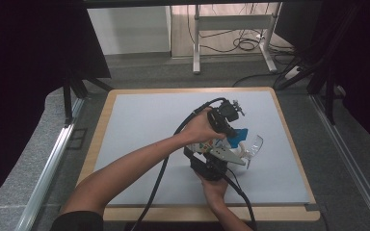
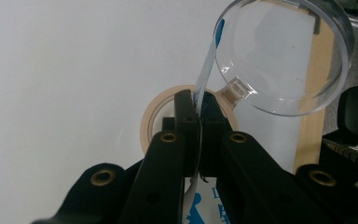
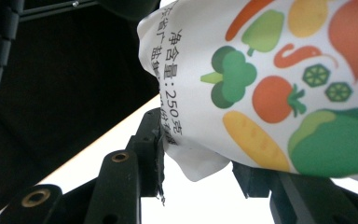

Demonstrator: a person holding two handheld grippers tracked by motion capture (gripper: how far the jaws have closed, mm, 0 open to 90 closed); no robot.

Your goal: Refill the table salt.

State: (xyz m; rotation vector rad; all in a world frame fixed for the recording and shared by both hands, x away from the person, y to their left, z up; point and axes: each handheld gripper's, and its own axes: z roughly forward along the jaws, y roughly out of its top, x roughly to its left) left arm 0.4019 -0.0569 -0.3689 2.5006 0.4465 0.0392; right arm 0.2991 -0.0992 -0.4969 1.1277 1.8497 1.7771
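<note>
Tongs: with the left tongs (image 2: 198, 122) clenched on the pouch's (image 3: 270, 79) thin top edge and the right tongs (image 3: 198, 163) grasping its body, keep it above the clear cup (image 2: 284, 56) beyond the left tongs, tilting slowly.

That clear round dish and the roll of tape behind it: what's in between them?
In the left gripper view, the top edge of a blue-and-white bag rises between the clear dish and the tape roll, pinched in the left gripper.
</note>
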